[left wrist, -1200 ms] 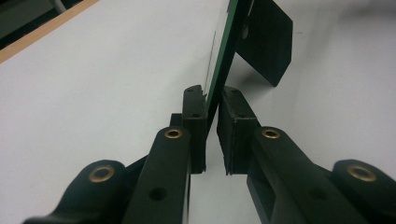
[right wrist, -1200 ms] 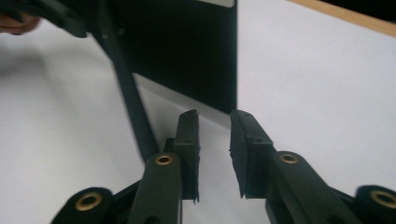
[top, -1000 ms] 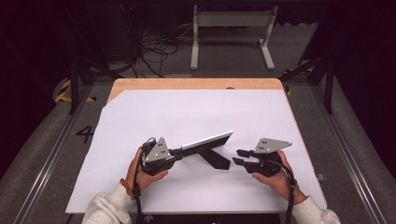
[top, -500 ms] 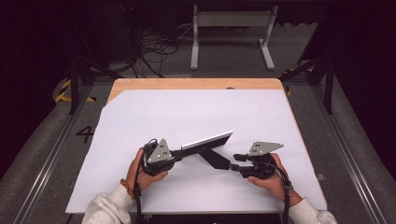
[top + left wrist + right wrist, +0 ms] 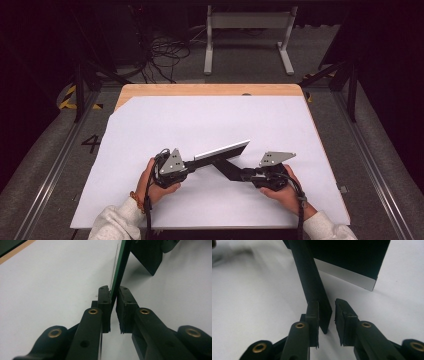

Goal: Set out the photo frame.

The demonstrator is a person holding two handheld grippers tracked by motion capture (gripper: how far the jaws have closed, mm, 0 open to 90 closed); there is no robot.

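Two hand-held grippers at 6 o'clock: left hand-held gripper [image 5: 113,312] clenched on green panel [image 5: 121,262]; right hand-held gripper [image 5: 327,317] released around black panel [image 5: 312,285].

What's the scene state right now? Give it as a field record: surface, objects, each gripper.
surface: white sheet over a wooden table
objects: two thin dark panels joined in a V; green panel, black panel
left gripper: jaws clamped on the green panel's edge
right gripper: jaws open around the black panel's end; left jaw touching it, right jaw apart
hands: one on each gripper, at the near edge
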